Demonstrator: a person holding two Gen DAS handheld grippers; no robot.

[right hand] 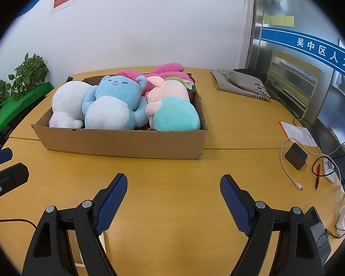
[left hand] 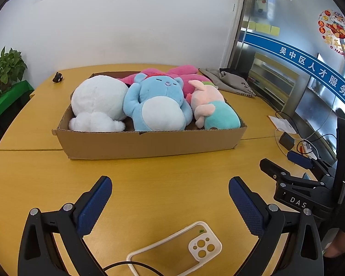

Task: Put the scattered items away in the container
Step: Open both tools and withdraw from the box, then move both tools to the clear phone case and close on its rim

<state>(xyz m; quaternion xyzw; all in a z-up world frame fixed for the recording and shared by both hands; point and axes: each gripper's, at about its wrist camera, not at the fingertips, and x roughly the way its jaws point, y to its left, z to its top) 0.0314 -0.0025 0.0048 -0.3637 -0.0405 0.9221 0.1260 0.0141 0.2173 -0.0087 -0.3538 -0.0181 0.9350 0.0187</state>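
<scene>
A shallow cardboard box (left hand: 149,142) (right hand: 126,141) stands on the yellow table. In it lie a white plush (left hand: 96,101) (right hand: 66,103), a blue plush (left hand: 154,101) (right hand: 115,105), a pink and teal plush (left hand: 214,110) (right hand: 172,110) and a magenta plush (left hand: 179,71) (right hand: 168,69) behind them. My left gripper (left hand: 170,184) is open and empty, short of the box. My right gripper (right hand: 173,181) is open and empty, also short of the box; it shows at the right of the left wrist view (left hand: 287,177).
A clear phone case (left hand: 177,248) lies under the left gripper. A grey cloth bag (left hand: 230,80) (right hand: 241,80) lies back right. Cables, a dark phone (right hand: 296,156) and a white card (right hand: 299,133) lie at the right edge. A small black figure (left hand: 58,77) sits back left.
</scene>
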